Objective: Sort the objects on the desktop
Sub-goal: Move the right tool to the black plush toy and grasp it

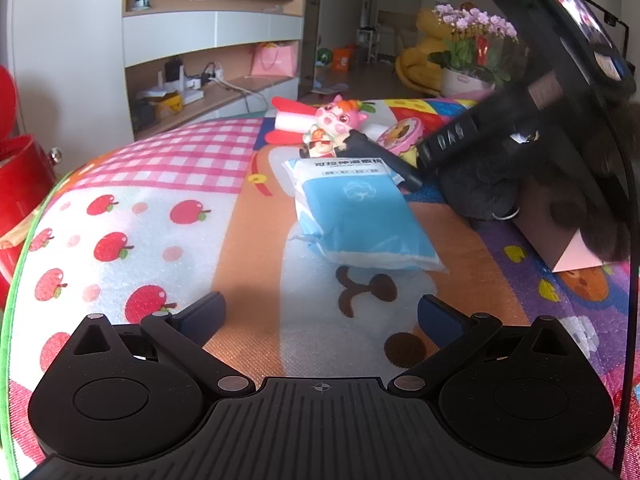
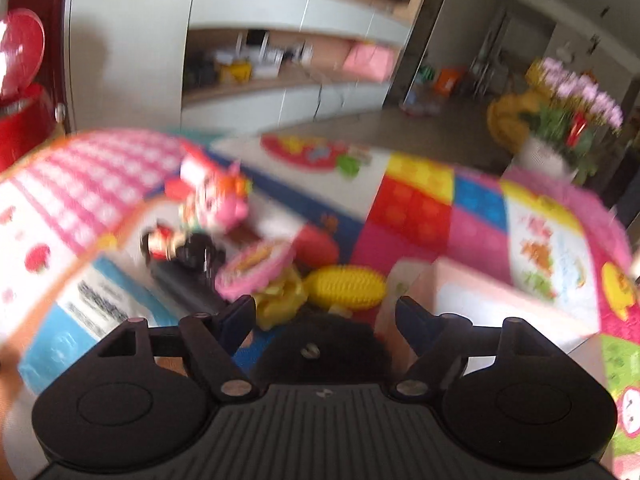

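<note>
The left gripper (image 1: 320, 314) hangs over the table with its fingers (image 1: 206, 312) wide apart and nothing between them. Under it lies a colourful mat (image 1: 160, 216) with apples, pink checks and an orange band. Just ahead on the mat rests a blue and white packet (image 1: 360, 220), lying flat. Behind the packet stands a pink pig figurine (image 1: 332, 128), with a round pink tin (image 1: 400, 136) beside it and a red and white thing (image 1: 292, 120) at the far edge.

The right gripper (image 2: 324, 316) also has its fingers (image 2: 240, 316) apart, with no object clamped (this view is very blurred). A dark fuzzy thing (image 2: 324, 344) sits low between them; whether they touch it I cannot tell. Near ahead lie a yellow ribbed toy (image 2: 348, 286) and the tin. To the right stands a pink box (image 2: 480, 300); its contents are not visible.

In the room behind are white shelves (image 1: 212, 32), a pink bag (image 1: 274, 58) on one shelf, a pot of purple flowers (image 1: 476, 48) and a red container (image 1: 20, 184) at the left.
</note>
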Action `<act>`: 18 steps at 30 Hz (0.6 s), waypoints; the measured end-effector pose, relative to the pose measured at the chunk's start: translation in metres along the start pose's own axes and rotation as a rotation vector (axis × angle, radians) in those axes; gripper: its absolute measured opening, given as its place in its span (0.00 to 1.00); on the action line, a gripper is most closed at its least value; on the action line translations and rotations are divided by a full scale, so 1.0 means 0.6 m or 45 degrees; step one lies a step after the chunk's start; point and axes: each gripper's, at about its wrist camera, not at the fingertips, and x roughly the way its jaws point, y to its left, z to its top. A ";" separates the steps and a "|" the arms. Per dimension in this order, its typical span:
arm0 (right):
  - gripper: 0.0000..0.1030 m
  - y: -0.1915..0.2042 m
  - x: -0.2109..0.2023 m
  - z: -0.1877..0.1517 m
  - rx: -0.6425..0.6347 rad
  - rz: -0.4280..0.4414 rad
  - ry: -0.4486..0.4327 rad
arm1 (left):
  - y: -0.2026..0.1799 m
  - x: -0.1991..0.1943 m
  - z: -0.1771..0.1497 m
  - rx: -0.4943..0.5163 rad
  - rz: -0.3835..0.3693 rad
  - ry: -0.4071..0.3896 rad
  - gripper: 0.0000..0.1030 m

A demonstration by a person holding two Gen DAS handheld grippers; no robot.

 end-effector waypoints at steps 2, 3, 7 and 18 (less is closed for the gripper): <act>0.69 0.010 -0.007 -0.012 -0.036 0.005 0.009 | 0.001 -0.001 0.000 -0.007 -0.005 -0.002 1.00; 0.68 0.016 -0.017 -0.021 -0.062 0.003 0.000 | 0.002 -0.002 0.000 -0.011 -0.008 -0.003 1.00; 0.68 0.018 -0.076 -0.067 -0.028 0.141 0.023 | 0.004 -0.004 0.001 -0.017 -0.012 -0.006 1.00; 0.84 -0.061 -0.189 -0.191 0.229 0.391 0.013 | -0.006 -0.002 0.002 0.028 0.038 0.012 1.00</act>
